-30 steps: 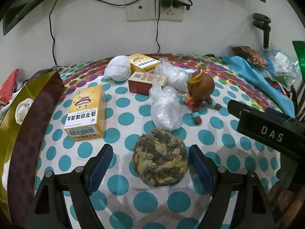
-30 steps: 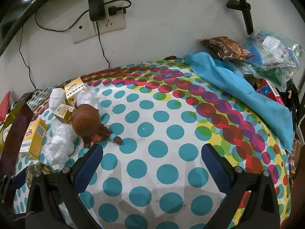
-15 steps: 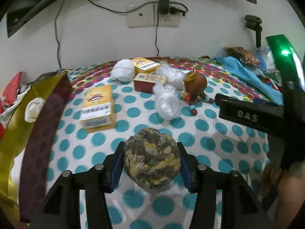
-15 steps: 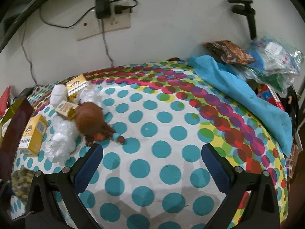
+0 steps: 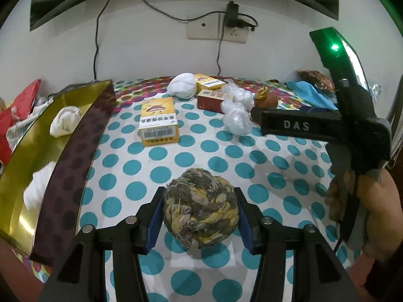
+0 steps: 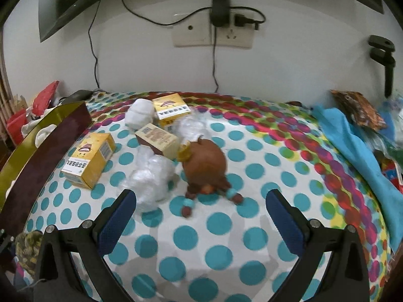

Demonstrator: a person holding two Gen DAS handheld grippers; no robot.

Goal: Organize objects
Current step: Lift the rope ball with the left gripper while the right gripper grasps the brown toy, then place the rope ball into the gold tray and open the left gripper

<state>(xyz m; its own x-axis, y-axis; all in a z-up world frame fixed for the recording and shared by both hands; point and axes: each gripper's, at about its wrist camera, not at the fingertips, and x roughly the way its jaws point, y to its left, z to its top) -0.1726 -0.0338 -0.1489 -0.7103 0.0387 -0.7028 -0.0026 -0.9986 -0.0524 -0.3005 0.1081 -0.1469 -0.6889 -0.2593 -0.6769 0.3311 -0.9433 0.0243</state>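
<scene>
Left tool point(image 5: 199, 216) clamped on something; right tool point(image 6: 201, 216) spread wide.

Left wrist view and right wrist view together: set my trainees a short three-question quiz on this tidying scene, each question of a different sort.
1. True or false: the left gripper is shut on the woven ball.
2. What lies inside the gold box?
3. The right gripper is: A open and empty, B shut on the brown toy.

Key: 1 true; 2 white bundles; 3 A.
</scene>
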